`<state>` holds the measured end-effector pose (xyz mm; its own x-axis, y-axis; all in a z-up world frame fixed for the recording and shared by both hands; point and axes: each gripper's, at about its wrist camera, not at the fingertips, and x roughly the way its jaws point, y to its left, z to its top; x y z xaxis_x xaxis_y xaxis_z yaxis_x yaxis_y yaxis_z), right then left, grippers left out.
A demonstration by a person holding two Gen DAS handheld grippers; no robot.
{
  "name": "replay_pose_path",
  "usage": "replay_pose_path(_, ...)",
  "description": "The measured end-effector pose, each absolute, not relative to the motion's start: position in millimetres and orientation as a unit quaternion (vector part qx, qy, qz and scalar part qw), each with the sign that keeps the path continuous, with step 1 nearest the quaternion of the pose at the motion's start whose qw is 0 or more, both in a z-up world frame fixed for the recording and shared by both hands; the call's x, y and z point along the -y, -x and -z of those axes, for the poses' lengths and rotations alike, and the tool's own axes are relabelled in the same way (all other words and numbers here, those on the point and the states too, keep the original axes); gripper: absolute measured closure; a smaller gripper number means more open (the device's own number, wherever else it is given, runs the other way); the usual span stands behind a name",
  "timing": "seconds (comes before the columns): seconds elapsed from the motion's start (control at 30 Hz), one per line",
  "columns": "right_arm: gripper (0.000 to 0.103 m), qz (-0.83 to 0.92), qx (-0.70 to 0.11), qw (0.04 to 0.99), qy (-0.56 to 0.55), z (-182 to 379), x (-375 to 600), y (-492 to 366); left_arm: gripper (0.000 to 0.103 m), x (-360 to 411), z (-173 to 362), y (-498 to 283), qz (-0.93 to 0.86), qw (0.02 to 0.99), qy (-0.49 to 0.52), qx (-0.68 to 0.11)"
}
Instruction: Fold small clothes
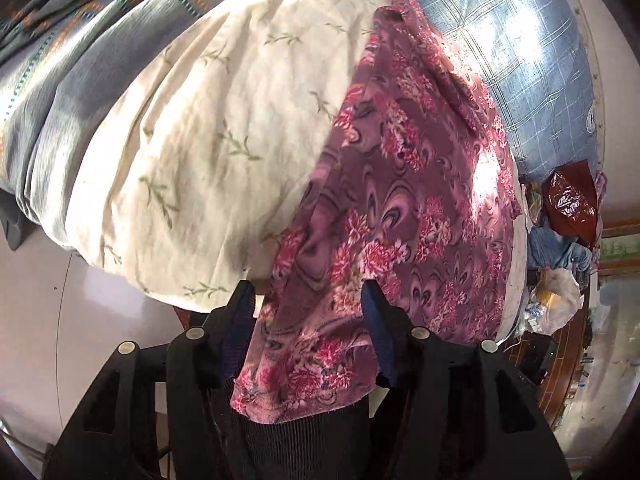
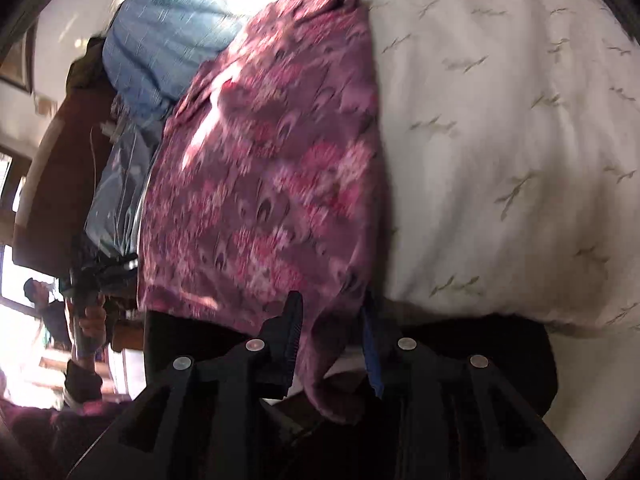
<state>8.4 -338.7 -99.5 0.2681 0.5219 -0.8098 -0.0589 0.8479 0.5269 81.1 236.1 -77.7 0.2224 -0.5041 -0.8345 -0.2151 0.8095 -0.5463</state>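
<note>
A purple-pink floral garment (image 1: 400, 184) lies spread along the edge of a bed, over a cream sheet (image 1: 208, 140) printed with green sprigs. Its near end droops off the bed between the fingers of my left gripper (image 1: 308, 300), whose jaws stand apart without pressing on the cloth. In the right wrist view the same garment (image 2: 272, 160) is blurred. One corner of it hangs down between the fingers of my right gripper (image 2: 331, 308), which is narrowly open and loose around the cloth.
A blue checked blanket (image 1: 520, 60) lies beyond the garment and a grey striped blanket (image 1: 60, 80) at the far left. A red bag (image 1: 570, 200) and a plastic bag (image 1: 556, 300) sit beside the bed. A person's hand (image 2: 90, 320) shows at the left.
</note>
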Motion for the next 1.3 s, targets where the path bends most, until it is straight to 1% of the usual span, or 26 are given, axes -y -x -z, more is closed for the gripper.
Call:
replay_pose_path(0.2,0.072,-0.229,-0.604,0.749,-0.147,109.6,315.6,-1.6,0.047,-227.5,94.3,-70.4,0.108,0.711,0.287,-0.633)
replay_pose_path(0.23,0.073,-0.231,-0.603,0.750,-0.144,109.9,315.8,2.2,0.047,-224.9,97.2,-68.8,0.117,0.706,0.291,-0.635)
replay_pose_path(0.27,0.073,-0.234,-0.600,0.751,-0.144,108.6,316.4,2.9,0.051,-223.2,97.2,-66.7,0.127,0.704,0.292,-0.635)
replay_pose_path(0.3,0.074,-0.235,-0.597,0.753,-0.144,106.8,316.9,3.4,0.061,-220.6,95.9,-65.0,0.135,0.704,0.290,-0.634)
replay_pose_path(0.33,0.082,-0.237,-0.594,0.755,-0.140,105.3,317.1,4.3,0.088,-216.9,94.1,-63.8,0.143,0.705,0.285,-0.634)
replay_pose_path(0.37,0.099,-0.241,-0.588,0.761,-0.131,102.3,315.7,6.1,0.100,-212.7,91.7,-63.1,0.152,0.704,0.282,-0.634)
replay_pose_path(0.43,0.099,-0.256,-0.570,0.770,-0.129,93.8,314.0,9.4,0.100,-210.9,83.4,-61.7,0.160,0.710,0.283,-0.625)
replay_pose_path(0.6,0.100,-0.321,-0.452,0.803,-0.220,46.1,331.0,5.5,0.100,-209.4,44.6,-68.2,0.203,0.727,0.321,-0.572)
replay_pose_path(0.73,0.100,-0.315,-0.383,0.821,-0.283,15.4,351.8,-23.5,0.100,-211.2,14.2,-94.4,0.215,0.747,0.346,-0.525)
replay_pose_path(0.8,0.100,-0.305,-0.362,0.826,-0.307,7.1,361.4,-39.7,0.100,-214.3,2.1,-114.2,0.209,0.759,0.351,-0.507)
replay_pose_path(0.87,0.100,-0.292,-0.344,0.831,-0.327,-1.5,370.2,-61.1,0.100,-217.5,-7.6,-136.2,0.202,0.767,0.359,-0.491)
replay_pose_path(1.0,0.100,-0.265,-0.330,0.843,-0.331,-8.2,377.3,-97.2,0.100,-222.6,-20.3,-176.6,0.188,0.783,0.364,-0.467)
replay_pose_path(1.23,0.099,-0.242,-0.327,0.847,-0.342,-4.3,381.6,-168.9,0.100,-211.6,-19.9,-258.4,0.180,0.786,0.364,-0.466)
replay_pose_path(1.3,0.099,-0.233,-0.322,0.844,-0.361,-2.2,386.9,-190.8,0.100,-210.0,-19.4,-282.8,0.182,0.786,0.369,-0.462)
